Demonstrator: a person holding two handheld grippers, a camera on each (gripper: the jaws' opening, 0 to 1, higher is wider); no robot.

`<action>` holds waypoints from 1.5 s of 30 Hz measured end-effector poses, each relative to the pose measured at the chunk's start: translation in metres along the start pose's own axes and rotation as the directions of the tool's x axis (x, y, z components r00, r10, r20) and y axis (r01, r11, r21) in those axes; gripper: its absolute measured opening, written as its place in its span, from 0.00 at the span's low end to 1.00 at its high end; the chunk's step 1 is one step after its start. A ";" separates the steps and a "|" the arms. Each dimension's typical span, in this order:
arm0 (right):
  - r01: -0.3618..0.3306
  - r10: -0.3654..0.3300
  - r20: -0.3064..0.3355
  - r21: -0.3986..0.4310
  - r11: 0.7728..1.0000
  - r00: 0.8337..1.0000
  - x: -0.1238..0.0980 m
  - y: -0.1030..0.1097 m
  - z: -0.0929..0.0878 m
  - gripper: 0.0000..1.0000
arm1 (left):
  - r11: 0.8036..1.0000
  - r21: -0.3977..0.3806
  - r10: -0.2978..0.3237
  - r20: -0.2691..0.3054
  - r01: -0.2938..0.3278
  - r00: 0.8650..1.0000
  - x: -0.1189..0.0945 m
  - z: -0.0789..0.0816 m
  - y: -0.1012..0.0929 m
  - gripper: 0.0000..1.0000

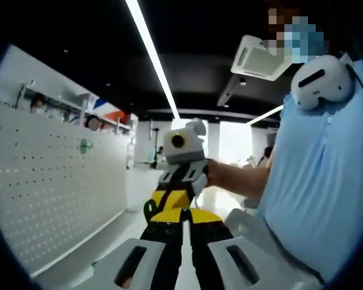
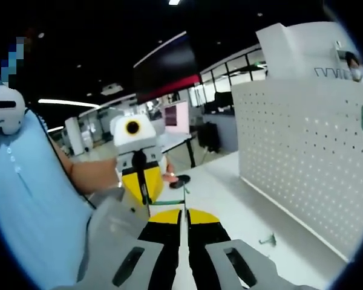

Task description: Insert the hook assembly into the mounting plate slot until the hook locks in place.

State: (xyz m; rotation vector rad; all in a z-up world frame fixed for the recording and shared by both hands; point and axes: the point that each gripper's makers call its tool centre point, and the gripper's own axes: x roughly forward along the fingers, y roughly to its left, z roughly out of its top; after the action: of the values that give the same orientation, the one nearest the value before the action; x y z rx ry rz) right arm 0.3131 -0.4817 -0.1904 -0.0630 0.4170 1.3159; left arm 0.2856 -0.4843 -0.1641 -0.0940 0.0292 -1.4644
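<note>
My left gripper (image 1: pixel 184 212) and right gripper (image 2: pixel 183 211) meet tip to tip above the white table (image 2: pixel 242 211), both with black jaws and yellow tips pressed together. A thin green wire hook (image 2: pixel 168 203) runs from my right gripper's tips across to the left gripper (image 2: pixel 142 181) facing it. In the left gripper view the hook's curved green end (image 1: pixel 148 209) shows beside the right gripper (image 1: pixel 172 196). The white perforated mounting plate (image 1: pixel 54 193) stands upright along the table's edge, also seen as a pegboard (image 2: pixel 302 157) in the right gripper view.
A person in a light blue shirt (image 1: pixel 327 181) stands close, with an arm (image 1: pixel 236 178) behind the right gripper. A small loose metal hook (image 2: pixel 267 240) lies on the table near the pegboard. A dark object (image 2: pixel 180 180) rests farther back. A green tag (image 1: pixel 85 145) sits on the plate.
</note>
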 end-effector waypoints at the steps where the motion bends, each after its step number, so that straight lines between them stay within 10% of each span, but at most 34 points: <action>1: 0.001 -0.001 0.000 -0.001 1.000 1.000 0.000 0.000 0.000 0.01 | 1.000 -0.001 0.000 0.002 0.000 1.000 0.000 0.000 0.000 0.03; 45: -0.056 0.056 0.002 -0.021 0.998 0.998 -0.002 0.010 0.001 0.00 | 0.999 0.001 0.051 -0.010 -0.051 0.999 -0.017 0.011 0.023 0.12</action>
State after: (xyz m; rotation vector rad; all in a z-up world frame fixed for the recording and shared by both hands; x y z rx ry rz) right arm 0.3031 -0.4805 -0.1868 -0.0672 0.4055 1.3754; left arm 0.3077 -0.4643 -0.1559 -0.0849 0.0396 -1.4144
